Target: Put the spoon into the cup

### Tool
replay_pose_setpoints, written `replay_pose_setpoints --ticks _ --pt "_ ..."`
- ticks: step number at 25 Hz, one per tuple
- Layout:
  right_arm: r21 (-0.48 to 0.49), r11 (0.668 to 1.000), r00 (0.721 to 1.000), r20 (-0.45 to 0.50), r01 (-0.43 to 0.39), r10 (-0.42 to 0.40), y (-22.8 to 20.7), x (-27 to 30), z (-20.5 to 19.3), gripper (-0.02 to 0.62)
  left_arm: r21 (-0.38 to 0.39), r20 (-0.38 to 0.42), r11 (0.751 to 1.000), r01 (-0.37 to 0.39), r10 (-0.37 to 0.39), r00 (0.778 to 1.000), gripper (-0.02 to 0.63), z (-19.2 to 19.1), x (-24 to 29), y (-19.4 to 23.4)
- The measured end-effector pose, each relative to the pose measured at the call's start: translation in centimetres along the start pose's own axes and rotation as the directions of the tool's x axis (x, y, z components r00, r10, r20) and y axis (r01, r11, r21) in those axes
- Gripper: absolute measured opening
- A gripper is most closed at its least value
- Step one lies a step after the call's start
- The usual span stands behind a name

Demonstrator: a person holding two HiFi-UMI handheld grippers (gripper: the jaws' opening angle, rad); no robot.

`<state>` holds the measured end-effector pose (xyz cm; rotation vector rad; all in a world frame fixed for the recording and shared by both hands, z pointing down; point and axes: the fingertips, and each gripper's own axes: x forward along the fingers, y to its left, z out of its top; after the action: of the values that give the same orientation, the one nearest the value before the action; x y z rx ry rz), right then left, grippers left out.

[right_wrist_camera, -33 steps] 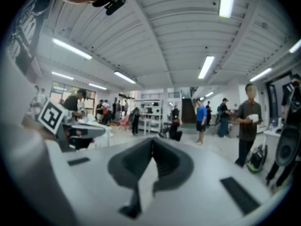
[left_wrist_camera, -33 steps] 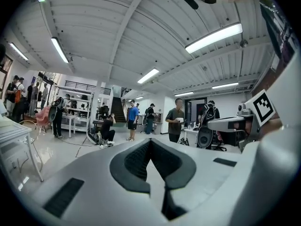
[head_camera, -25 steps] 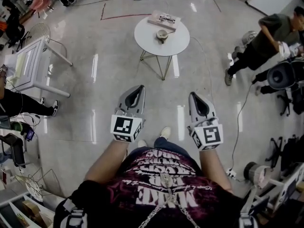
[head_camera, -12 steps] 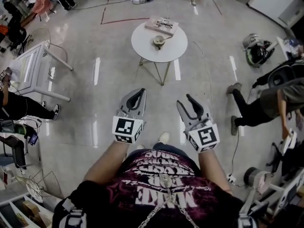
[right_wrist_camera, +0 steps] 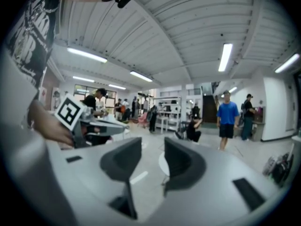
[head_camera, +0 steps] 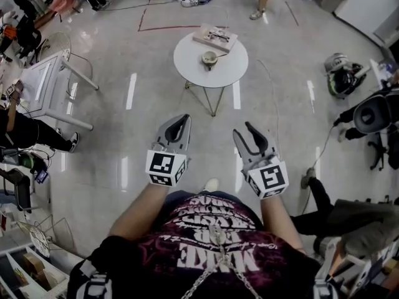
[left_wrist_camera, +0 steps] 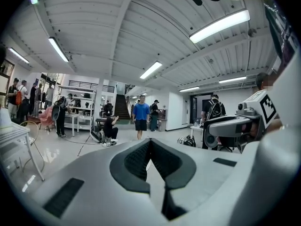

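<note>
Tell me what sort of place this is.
Probably an open lab or workshop hall: a ribbed ceiling with strip lights, shelving racks at the far wall, and people scattered over a polished floor around a small round table.

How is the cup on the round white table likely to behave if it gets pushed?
The cup looks small and squat, so it would probably slide rather than tip. The round table has a smooth-looking top, so little would hold it. It seems rigid, maybe ceramic; too distant to be sure.

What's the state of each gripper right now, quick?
Left gripper: closed, holding nothing.
Right gripper: open, jaws just opened, nothing between them.
</note>
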<state>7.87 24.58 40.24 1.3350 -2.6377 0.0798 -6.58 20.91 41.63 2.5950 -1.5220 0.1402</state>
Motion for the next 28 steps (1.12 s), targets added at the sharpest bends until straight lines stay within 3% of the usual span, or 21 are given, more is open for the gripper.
replay_pose_setpoints --ticks 4,7,10,28 --pt "-0.012 1.000 1.000 -0.017 -0.009 0.009 -1.5 0.6 -0.3 0.164 0.001 -0.002 1.000 -0.024 0.025 1.000 0.028 -0.2 1.0 -0.3" --pt "-0.021 1.000 1.000 -0.007 -0.008 0.008 -2.2 0.2 -0.3 0.075 0.008 0.002 0.999 -0.042 0.042 0.999 0.028 -0.1 1.4 -0.8" --pt "-0.022 1.000 1.000 0.020 -0.002 0.002 -3.0 0.0 0.0 0.043 0.018 0.013 0.999 -0.052 0.052 0.999 0.028 0.1 1.7 -1.2" --pt "0.027 0.999 1.000 0.009 -0.024 0.024 -3.3 1.3 -0.6 0.032 0.027 0.011 0.997 -0.073 0.073 0.997 0.028 0.4 1.6 -0.3"
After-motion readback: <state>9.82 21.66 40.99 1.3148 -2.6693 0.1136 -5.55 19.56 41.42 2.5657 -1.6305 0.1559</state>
